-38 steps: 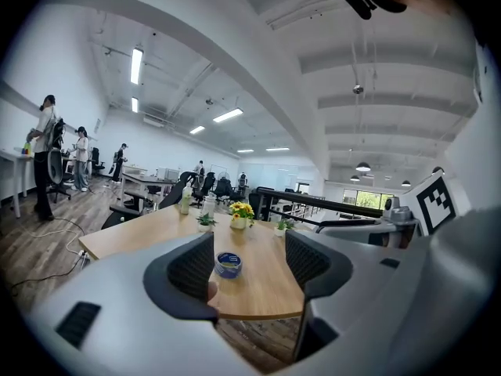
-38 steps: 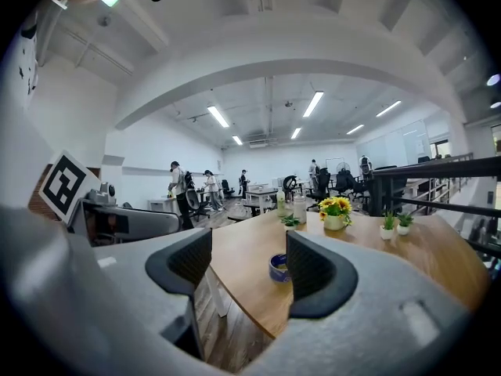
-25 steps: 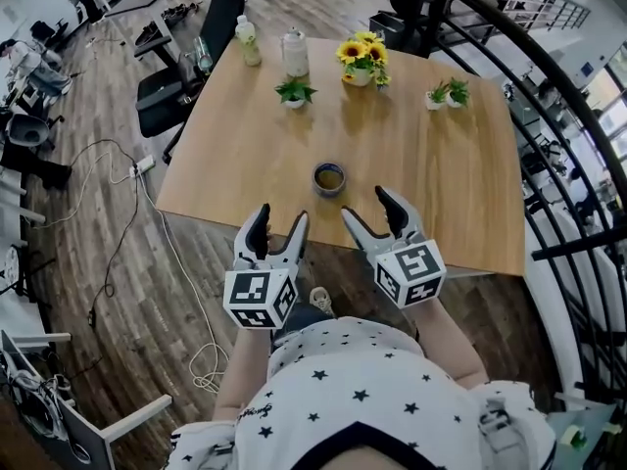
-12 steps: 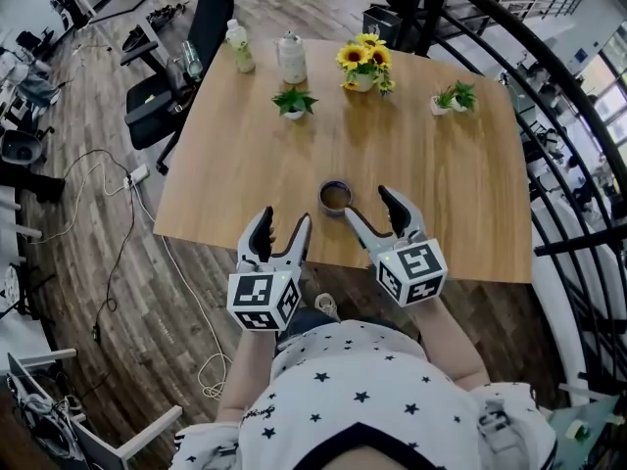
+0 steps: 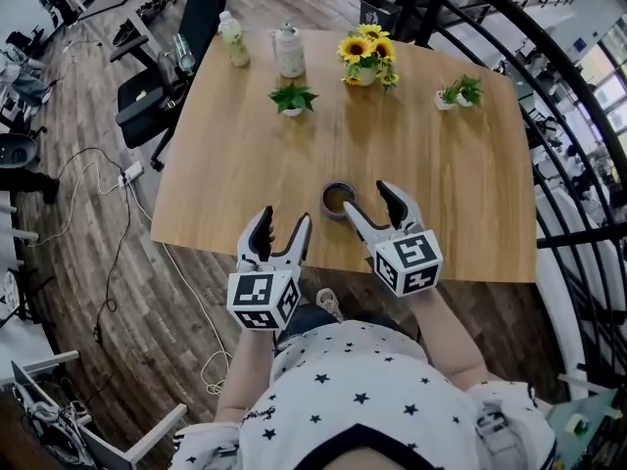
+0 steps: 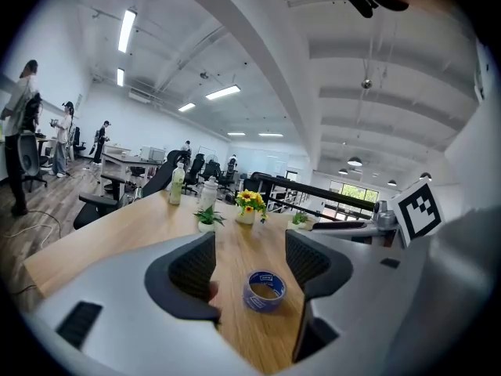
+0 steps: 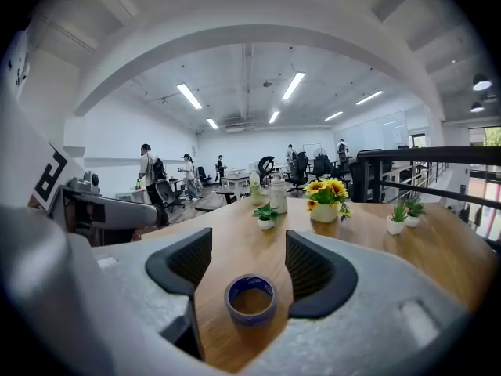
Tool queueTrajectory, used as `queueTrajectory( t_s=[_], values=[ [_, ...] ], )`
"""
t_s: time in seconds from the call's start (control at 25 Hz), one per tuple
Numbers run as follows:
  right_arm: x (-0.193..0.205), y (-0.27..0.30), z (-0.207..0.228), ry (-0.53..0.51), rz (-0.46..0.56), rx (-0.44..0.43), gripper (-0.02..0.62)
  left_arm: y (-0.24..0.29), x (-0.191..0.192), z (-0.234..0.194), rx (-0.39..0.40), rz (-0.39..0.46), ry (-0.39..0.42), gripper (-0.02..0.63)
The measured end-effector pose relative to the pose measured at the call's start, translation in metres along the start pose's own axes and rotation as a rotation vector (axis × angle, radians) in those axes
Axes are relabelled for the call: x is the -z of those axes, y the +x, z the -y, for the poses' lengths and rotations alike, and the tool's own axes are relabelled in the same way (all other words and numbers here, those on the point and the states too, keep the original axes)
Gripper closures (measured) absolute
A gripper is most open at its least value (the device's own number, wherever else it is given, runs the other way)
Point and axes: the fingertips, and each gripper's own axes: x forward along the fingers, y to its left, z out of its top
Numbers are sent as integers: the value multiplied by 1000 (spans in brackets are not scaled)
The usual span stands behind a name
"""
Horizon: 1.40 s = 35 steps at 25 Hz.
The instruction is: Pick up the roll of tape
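A blue roll of tape (image 5: 337,200) lies flat on the wooden table (image 5: 245,155), near its front edge. My right gripper (image 5: 370,207) is open just beside and slightly behind the roll; in the right gripper view the tape (image 7: 250,298) sits low between the two jaws, with nothing gripped. My left gripper (image 5: 279,231) is open at the table's front edge, left of the roll; the left gripper view shows the tape (image 6: 264,290) ahead, a little right of centre.
At the table's far side stand a sunflower pot (image 5: 363,59), small green plants (image 5: 293,98) (image 5: 458,94), a bottle (image 5: 233,39) and a white jar (image 5: 289,51). Office chairs (image 5: 157,86) stand left of the table, and a black railing (image 5: 578,164) curves along the right.
Both grippers have come forward toward the table. The right gripper has closed in on the tape roll until the roll lies between its jaws; the left now reaches the table edge.
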Motion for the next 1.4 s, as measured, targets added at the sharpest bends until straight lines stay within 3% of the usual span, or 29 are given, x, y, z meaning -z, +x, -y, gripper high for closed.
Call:
queueTrajectory(
  t_s=[0.76,1.4],
  values=[
    [84,66,32,46,-214,53,318,15,32,-14,8,-72,-17,331],
    [120,103,47,10,-350,88,370,17,47,-17,4,-98,-30,331]
  ],
)
